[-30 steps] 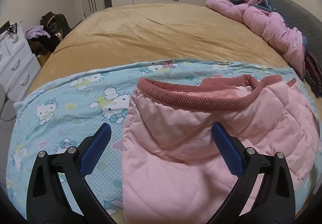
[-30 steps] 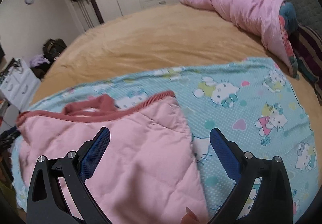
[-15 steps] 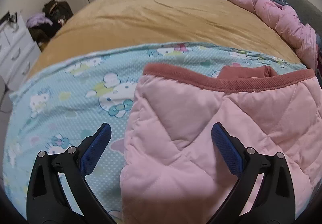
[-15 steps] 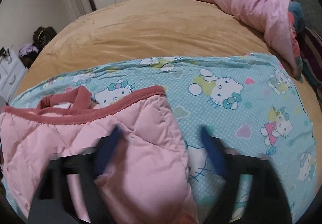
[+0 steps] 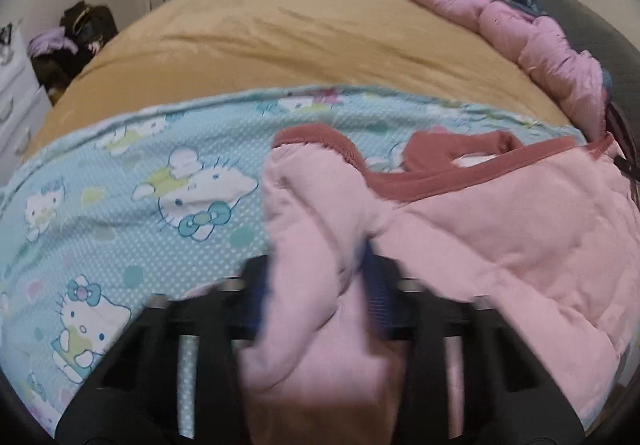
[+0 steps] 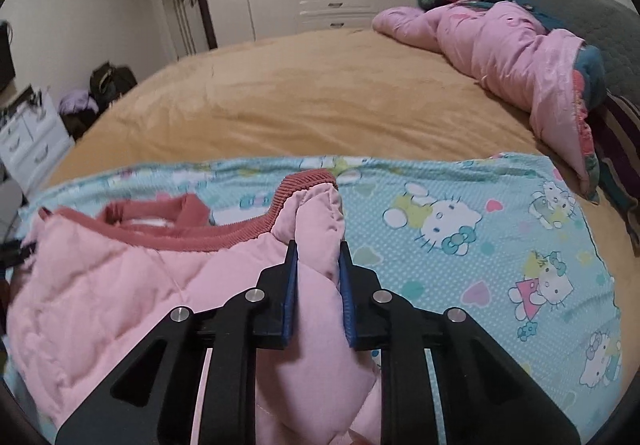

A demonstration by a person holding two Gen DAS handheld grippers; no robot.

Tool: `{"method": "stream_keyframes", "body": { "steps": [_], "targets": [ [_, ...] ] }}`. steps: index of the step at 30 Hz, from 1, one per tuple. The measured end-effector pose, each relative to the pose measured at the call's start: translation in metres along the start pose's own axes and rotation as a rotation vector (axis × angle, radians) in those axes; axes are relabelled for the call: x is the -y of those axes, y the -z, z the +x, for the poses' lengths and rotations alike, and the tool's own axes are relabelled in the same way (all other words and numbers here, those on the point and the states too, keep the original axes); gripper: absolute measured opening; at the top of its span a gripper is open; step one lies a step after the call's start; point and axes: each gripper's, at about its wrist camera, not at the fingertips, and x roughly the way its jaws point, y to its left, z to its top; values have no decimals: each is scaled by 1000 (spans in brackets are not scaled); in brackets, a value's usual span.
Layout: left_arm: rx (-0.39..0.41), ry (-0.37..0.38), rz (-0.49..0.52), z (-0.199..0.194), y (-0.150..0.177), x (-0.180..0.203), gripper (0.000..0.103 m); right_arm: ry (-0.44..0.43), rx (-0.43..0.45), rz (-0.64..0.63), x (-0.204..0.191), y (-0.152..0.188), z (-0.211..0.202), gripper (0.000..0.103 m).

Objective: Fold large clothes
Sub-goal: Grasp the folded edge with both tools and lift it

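On blanket (image 6: 460, 181): cartoon-cat print, prob. unlabelled.

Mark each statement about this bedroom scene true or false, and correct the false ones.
1. The right gripper is shut on the pink quilted jacket. True.
2. The left gripper hangs open above the sheet. False: it pinches a fold of the same jacket.
3. The jacket lies on a blue cartoon-cat sheet. True.
4. The jacket's ribbed trim is green. False: it is dusty red.
5. A rumpled pink quilt lies at the far side of the bed. True.
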Motion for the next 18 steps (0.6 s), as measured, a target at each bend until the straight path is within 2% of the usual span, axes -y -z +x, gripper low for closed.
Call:
{"method": "stream_keyframes", "body": {
  "steps": [3, 8, 11, 13, 15, 18],
  "targets": [
    [76, -17, 30, -25, 4, 5, 8, -15, 22, 31, 3, -3, -10, 17],
    [228, 17, -33, -82, -1, -9, 7, -62, 96, 44, 1, -15, -39, 16],
    [329, 14, -47, -112, -15, -10, 7, -94, 164, 78, 1, -34, -58, 16],
    [380, -19, -28, -121, -26, -6, 7, -96, 203, 94, 0, -51, -64, 16],
    [389, -41, -20, -118, -37, -3, 7, -78, 220, 93, -2, -63, -62, 16],
    [357, -38, -69, -103, -52, -7, 7, -41, 206, 93, -6, -74, -47, 16]
  ]
}}
